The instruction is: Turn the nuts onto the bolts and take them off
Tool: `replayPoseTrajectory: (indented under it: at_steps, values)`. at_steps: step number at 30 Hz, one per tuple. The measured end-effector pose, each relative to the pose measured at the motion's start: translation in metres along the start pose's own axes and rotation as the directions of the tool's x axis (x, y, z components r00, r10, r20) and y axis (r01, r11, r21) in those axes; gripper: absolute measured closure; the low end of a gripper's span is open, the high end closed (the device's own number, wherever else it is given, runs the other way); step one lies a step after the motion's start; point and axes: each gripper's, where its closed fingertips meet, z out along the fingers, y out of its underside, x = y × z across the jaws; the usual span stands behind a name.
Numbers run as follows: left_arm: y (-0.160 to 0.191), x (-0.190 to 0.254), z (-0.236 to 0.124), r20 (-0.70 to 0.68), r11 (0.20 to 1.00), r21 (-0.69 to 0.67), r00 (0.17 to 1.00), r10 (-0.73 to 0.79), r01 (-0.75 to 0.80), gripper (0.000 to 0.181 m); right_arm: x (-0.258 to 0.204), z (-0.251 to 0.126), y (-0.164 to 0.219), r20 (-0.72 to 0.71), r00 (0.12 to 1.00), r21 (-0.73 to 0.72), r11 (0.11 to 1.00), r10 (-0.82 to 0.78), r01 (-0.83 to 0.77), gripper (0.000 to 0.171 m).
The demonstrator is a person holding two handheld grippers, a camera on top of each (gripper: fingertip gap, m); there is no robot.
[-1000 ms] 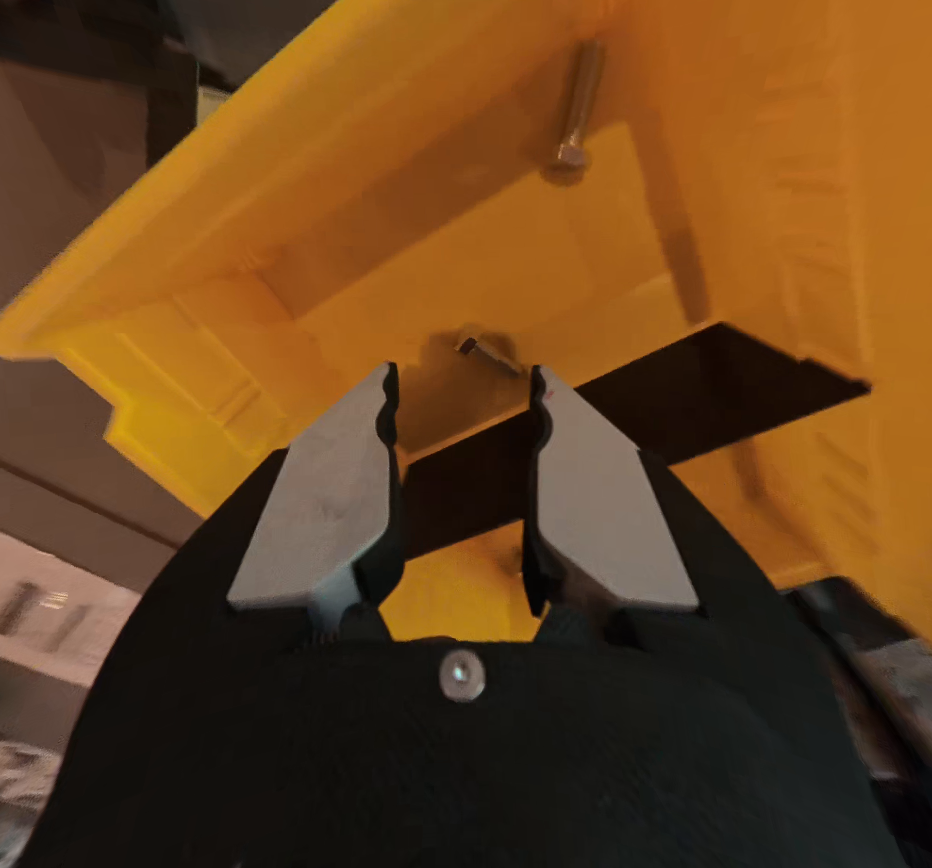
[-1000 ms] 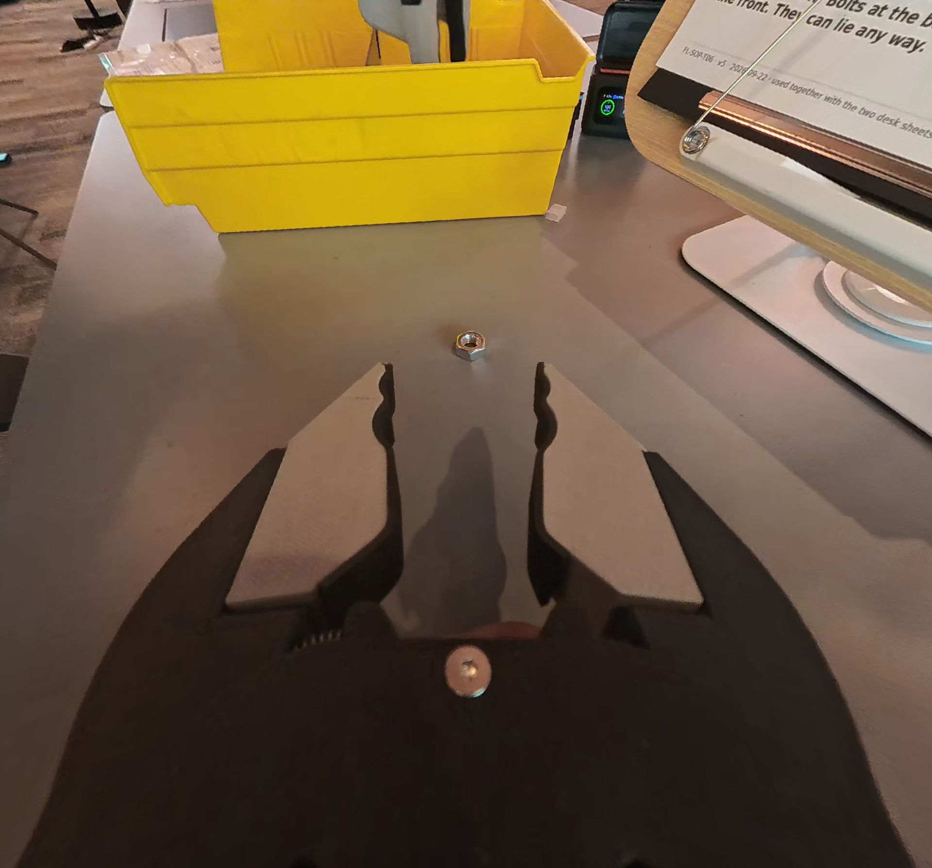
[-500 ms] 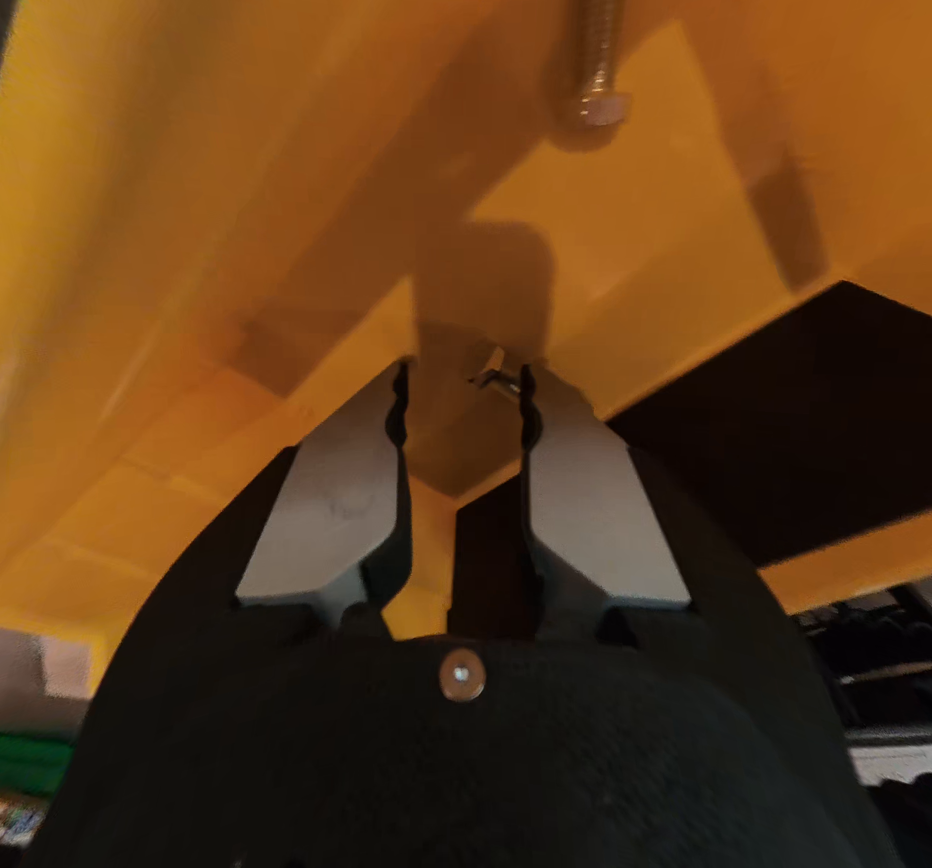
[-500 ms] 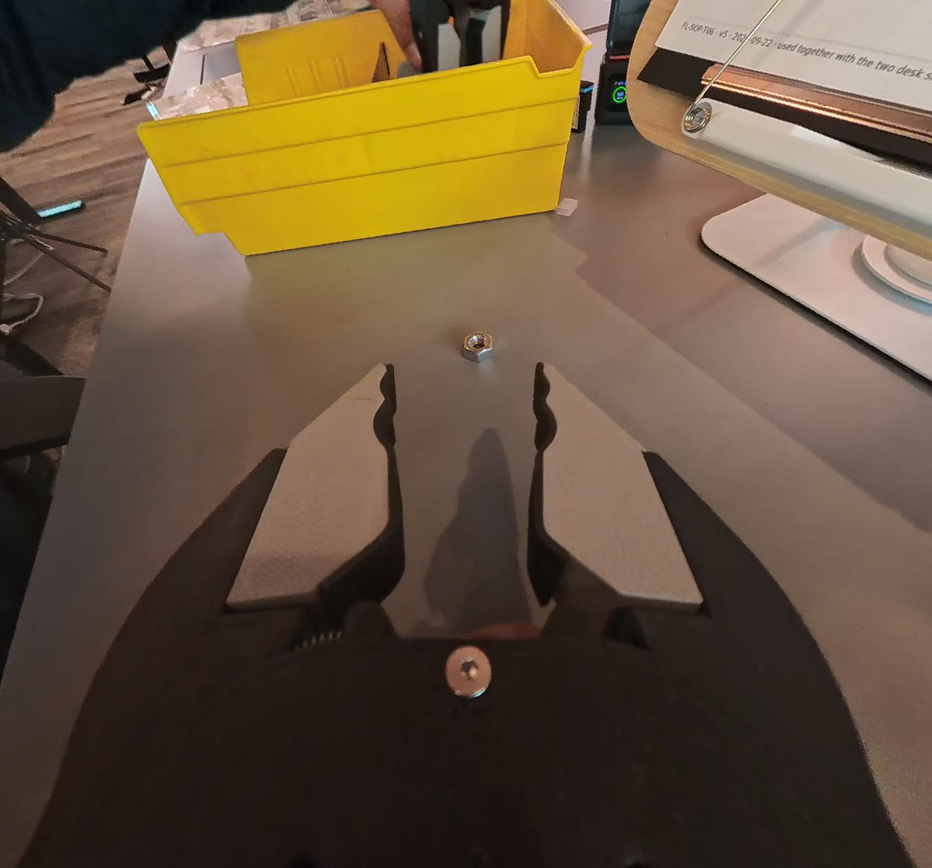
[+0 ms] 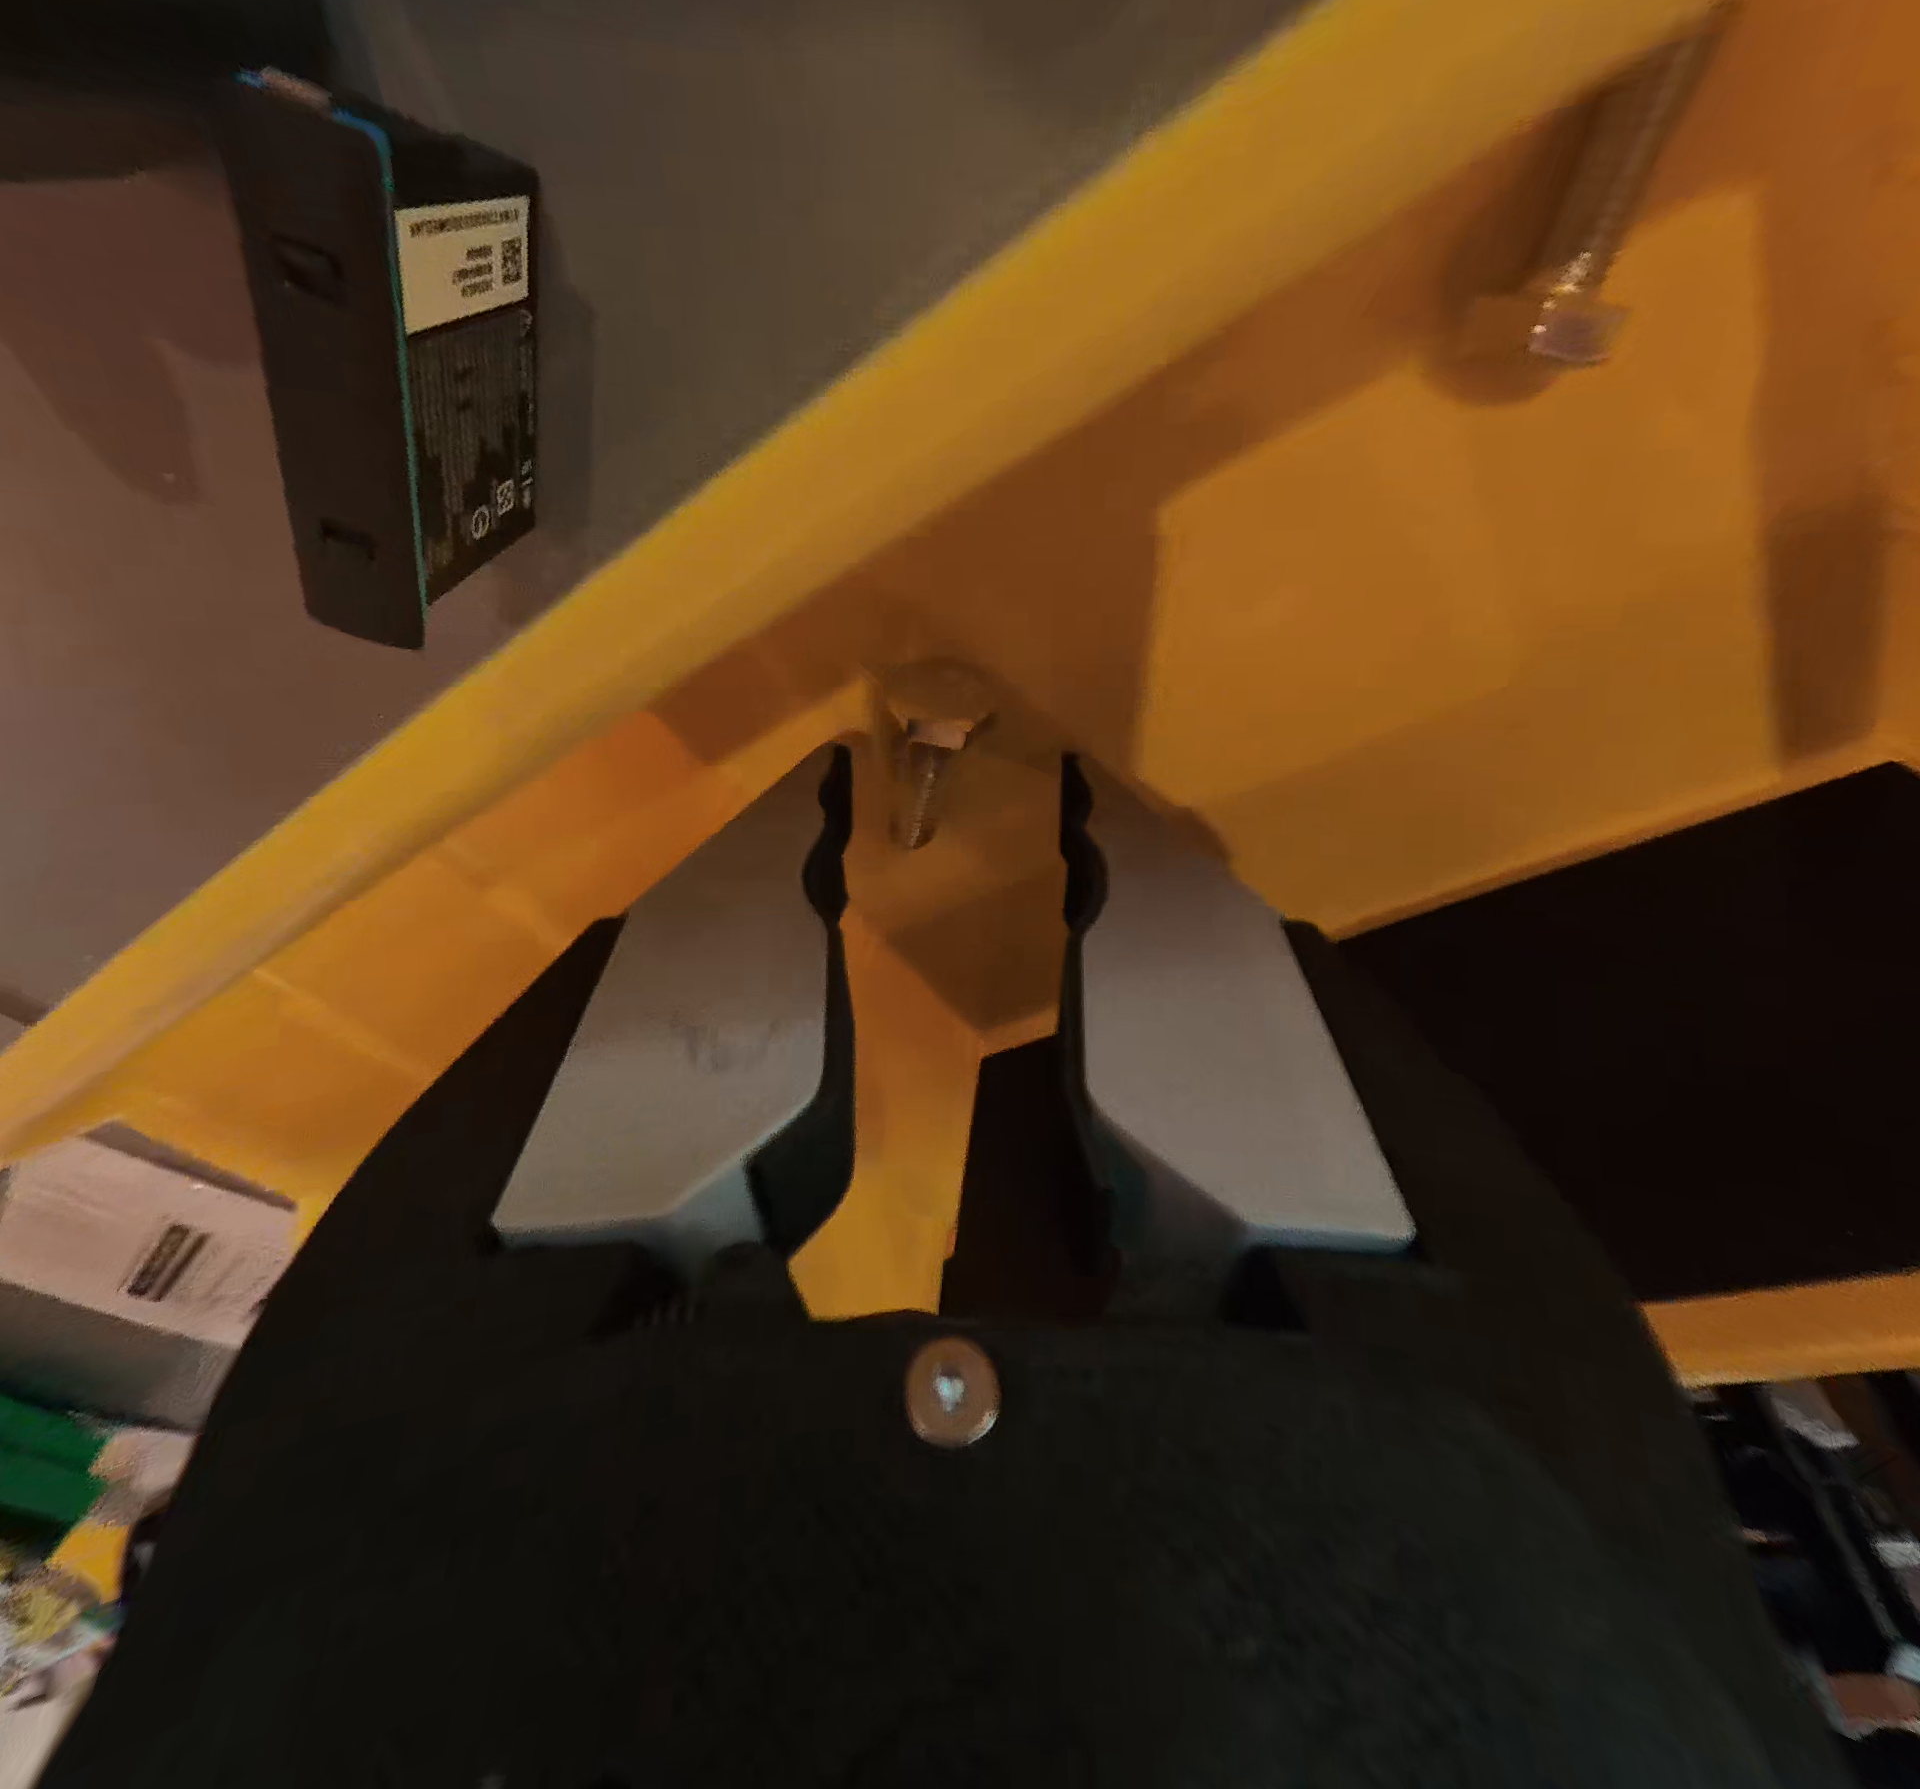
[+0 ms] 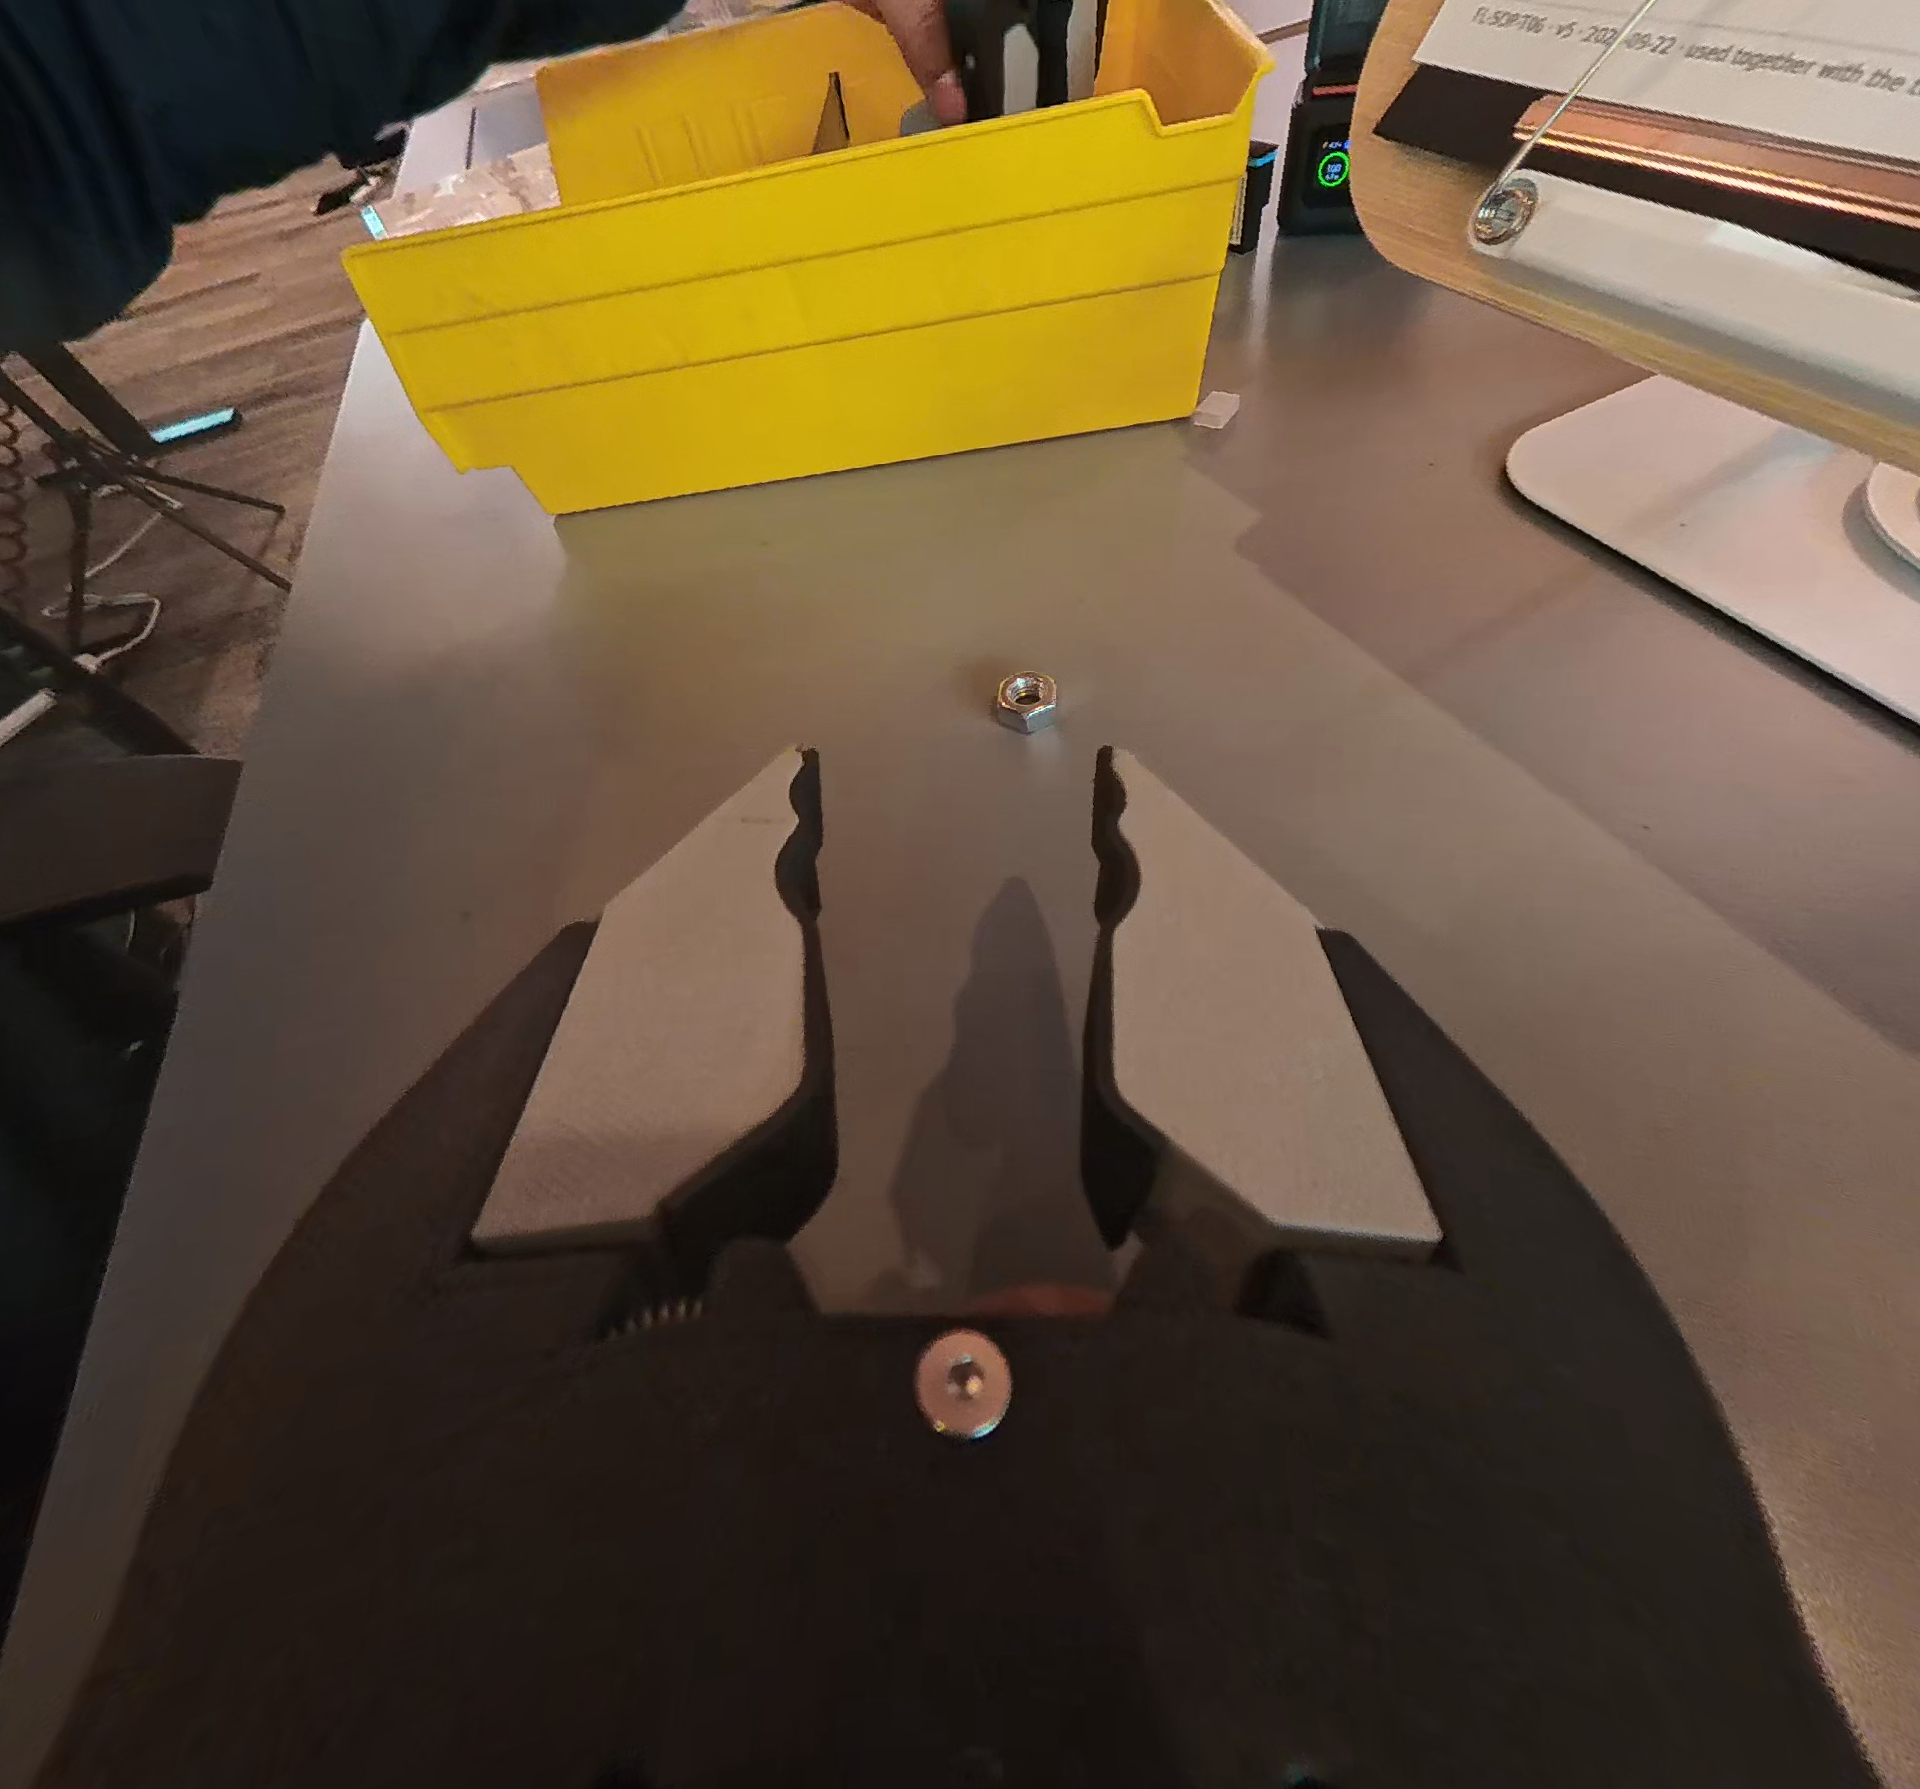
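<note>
While the left gripper (image 5: 945, 783), jaws parted, straddles a small steel bolt (image 5: 920, 783) in the yellow bin's (image 5: 1403, 596) corner, hard, slick, best pinched across its shank, the empty right gripper (image 6: 956, 773) gapes below the hex nut (image 6: 1027, 700) at twelve o'clock.

Each gripper, left (image 5: 945, 783) and right (image 6: 956, 773), has a broad black body, two pale grey wedge fingers (image 6: 675, 1043) with black scalloped inner edges, and a silver screw (image 6: 963, 1384) beneath them. A dark blue sleeve (image 6: 312, 25) covers the arm.
</note>
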Motion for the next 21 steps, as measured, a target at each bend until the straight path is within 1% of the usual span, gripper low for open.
replayPoseTrajectory:
  at_steps: [1,2,3,5,9,12,14,16,17,19,21]
  values:
    - [0.001,0.000,0.001,-0.023,1.000,0.002,0.999,-0.027,0.027,0.141,0.000,0.000,0.000,-0.001,1.000,-0.004,1.000,-0.005,0.005,0.122]
    - [0.001,0.001,0.001,-0.053,0.999,0.006,0.997,-0.052,0.053,0.145,-0.001,0.001,0.001,-0.002,1.000,-0.007,1.000,-0.009,0.009,0.122]
    - [0.001,-0.001,0.001,-0.057,0.997,0.019,0.996,-0.068,0.069,0.156,-0.001,0.001,0.001,-0.003,1.000,-0.011,1.000,-0.011,0.011,0.123]
    - [0.002,-0.004,0.002,-0.033,0.997,0.035,0.998,-0.061,0.062,0.162,-0.001,0.001,0.001,-0.005,1.000,-0.011,1.000,-0.013,0.013,0.123]
    - [0.002,0.003,-0.002,-0.038,0.995,0.064,0.996,-0.078,0.080,0.173,-0.001,0.001,0.001,-0.004,1.000,-0.011,1.000,-0.013,0.013,0.123]
    - [-0.008,-0.003,-0.023,0.043,0.983,0.153,0.993,-0.113,0.106,0.172,-0.001,0.001,0.002,-0.006,1.000,-0.014,1.000,-0.015,0.015,0.125]
    - [-0.021,-0.003,-0.053,0.115,0.959,0.264,0.984,-0.138,0.103,0.173,0.000,0.001,0.001,-0.013,1.000,-0.008,1.000,-0.016,0.016,0.126]
    - [-0.041,0.018,-0.089,0.148,0.922,0.383,0.982,-0.119,0.054,0.174,0.002,-0.001,-0.001,-0.026,0.999,0.007,1.000,-0.019,0.019,0.126]
    - [-0.052,0.037,-0.107,0.167,0.903,0.430,0.982,-0.084,0.004,0.174,0.003,-0.002,-0.003,-0.035,0.999,0.018,1.000,-0.024,0.025,0.126]
    - [-0.074,0.089,-0.136,0.208,0.863,0.491,0.978,0.016,-0.119,0.174,0.006,-0.005,-0.008,-0.054,0.997,0.045,0.998,-0.045,0.048,0.125]
    - [-0.092,0.149,-0.148,0.249,0.835,0.484,0.956,0.155,-0.261,0.174,0.006,-0.013,-0.018,-0.064,0.995,0.093,0.992,-0.081,0.087,0.122]
